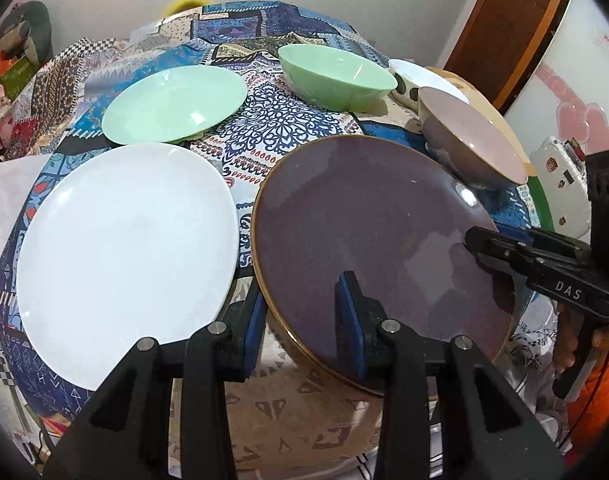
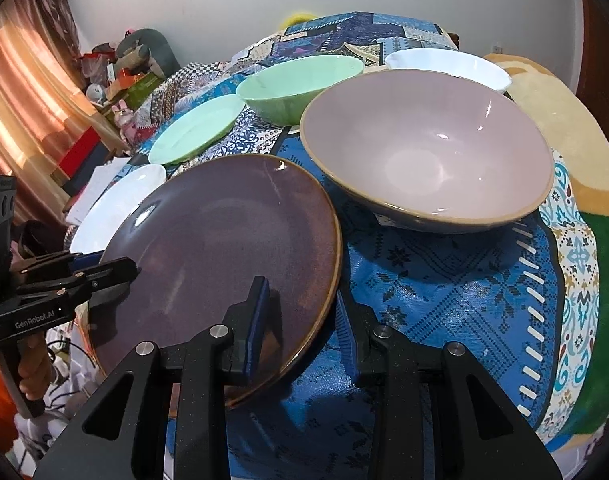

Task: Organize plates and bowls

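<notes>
Tools both straddle the purple plate (image 1: 368, 236), my left tool (image 1: 304, 316) and right tool (image 2: 300, 320) not squeezing yet. Next I pinch and lift.

Soft indoor light, small glare spots, strong fisheye edge distortion.

Purple plate (image 1: 368, 232) tilted — bowls (image 2: 428, 148) upright

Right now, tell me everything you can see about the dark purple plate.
The dark purple plate is round, glossy, ceramic-looking, with a thin golden-brown rim. It is empty and tilted. Both grippers straddle its rim with open jaws: the left gripper at the near left edge, the right gripper at the near right. The lilac bowl sits behind.
</notes>
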Tool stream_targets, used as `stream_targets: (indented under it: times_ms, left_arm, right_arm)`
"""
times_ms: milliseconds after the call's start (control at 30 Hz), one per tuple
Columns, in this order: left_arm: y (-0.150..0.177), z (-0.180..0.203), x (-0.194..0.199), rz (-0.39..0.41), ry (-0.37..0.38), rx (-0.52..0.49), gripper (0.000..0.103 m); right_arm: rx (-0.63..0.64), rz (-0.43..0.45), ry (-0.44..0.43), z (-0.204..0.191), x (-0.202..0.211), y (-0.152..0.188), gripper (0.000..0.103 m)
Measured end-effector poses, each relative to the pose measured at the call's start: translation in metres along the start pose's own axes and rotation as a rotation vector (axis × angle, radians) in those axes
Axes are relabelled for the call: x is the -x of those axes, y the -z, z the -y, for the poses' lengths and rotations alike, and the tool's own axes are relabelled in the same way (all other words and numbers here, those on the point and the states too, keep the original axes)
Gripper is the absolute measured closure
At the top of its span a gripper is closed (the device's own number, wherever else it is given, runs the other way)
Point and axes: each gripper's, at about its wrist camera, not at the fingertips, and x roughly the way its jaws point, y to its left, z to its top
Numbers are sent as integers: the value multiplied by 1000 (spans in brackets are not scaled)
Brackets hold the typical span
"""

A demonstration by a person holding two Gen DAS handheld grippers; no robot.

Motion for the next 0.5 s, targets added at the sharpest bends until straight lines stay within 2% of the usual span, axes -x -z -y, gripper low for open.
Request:
stream_targets:
  times_ms: [133,267,500]
  left_arm:
    - [4,4,3,10,-40,-43,67]
    - [6,3,9,27,-41,-46,67]
    - [2,8,34,118,-57,-75,67]
  right_arm:
    - [-8,0,4,1,2,-2,73]
    - [-7,6,18,0,6,0,73]
    - [-11,22,41,-2,18,-4,72]
